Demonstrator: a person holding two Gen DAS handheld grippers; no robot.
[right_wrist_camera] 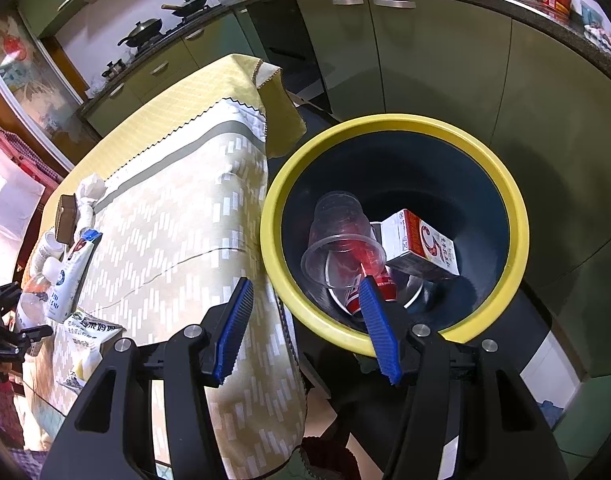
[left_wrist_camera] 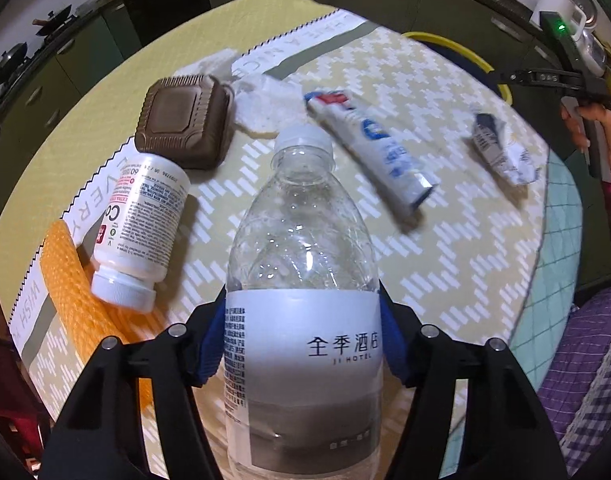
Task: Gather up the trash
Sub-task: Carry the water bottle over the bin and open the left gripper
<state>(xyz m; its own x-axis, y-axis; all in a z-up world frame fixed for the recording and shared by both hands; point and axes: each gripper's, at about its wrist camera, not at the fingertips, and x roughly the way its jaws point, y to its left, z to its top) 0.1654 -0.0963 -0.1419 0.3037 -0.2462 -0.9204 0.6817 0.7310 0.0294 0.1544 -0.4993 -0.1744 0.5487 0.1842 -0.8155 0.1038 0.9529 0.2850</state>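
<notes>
Only the right wrist view shows inside the yellow-rimmed dark round bin point(right_wrist_camera: 517, 216): a clear plastic cup point(right_wrist_camera: 337, 236), red can point(right_wrist_camera: 379, 280) and white-red carton point(right_wrist_camera: 421, 246). The right gripper point(right_wrist_camera: 305, 332) gapes empty at six o'clock. The left gripper point(left_wrist_camera: 301, 344) clamps the clear labelled plastic bottle point(left_wrist_camera: 301, 248) above the patterned tablecloth point(left_wrist_camera: 445, 240).

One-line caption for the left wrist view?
Left tongs grip a clear water bottle above the cluttered table.

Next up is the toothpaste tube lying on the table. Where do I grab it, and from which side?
Grip the toothpaste tube across its flat middle, coming from above with the fingers either side of its long axis. It lies flat on the tablecloth, clear of the neighbouring trash.
</notes>
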